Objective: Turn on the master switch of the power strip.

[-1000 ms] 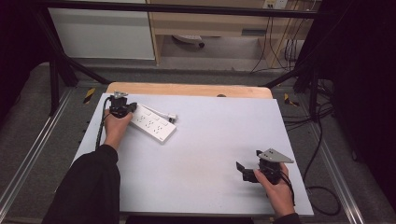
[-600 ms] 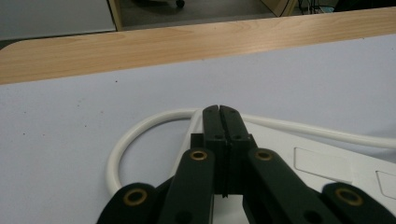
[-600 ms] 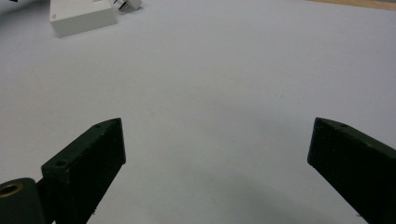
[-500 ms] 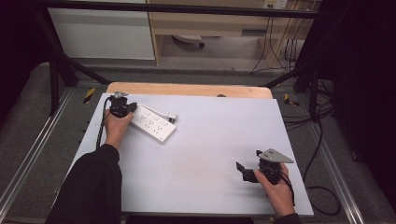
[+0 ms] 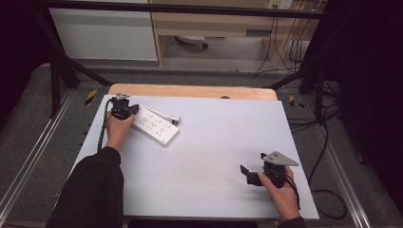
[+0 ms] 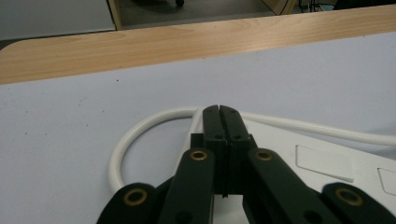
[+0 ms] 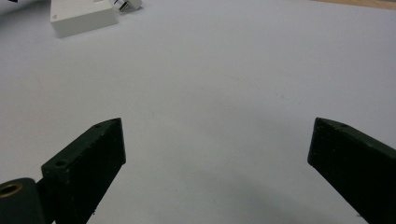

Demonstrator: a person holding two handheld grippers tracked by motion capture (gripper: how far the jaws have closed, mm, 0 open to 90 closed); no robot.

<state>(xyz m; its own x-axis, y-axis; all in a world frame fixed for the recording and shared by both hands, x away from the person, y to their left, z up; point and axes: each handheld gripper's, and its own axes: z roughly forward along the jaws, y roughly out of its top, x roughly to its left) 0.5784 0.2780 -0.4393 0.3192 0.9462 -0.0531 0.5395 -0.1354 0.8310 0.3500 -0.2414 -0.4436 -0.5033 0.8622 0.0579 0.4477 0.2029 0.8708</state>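
My left gripper [image 5: 124,110]: I hold it at the far left of the table, over the near end of the power strip; in its own view the black jaws are clenched flat together with nothing pinched between them [image 6: 219,122].
White cable [image 6: 140,135]: thin and round, it loops on the table just beyond my closed jaw tips and runs off to the right along the strip.
Power strip [image 5: 156,127]: a long white plastic socket bar, lying flat and slanted on the pale grey table top [image 5: 214,142], its left end right under my left gripper.
White plug [image 5: 175,118]: small, lying on the table just beside the strip's far edge.
Wooden edge [image 5: 190,91]: a light wood band along the table's far side.
My right gripper [image 5: 251,175]: low at the near right, well apart from the strip; its jaws stand released and wide over bare table [image 7: 215,154].
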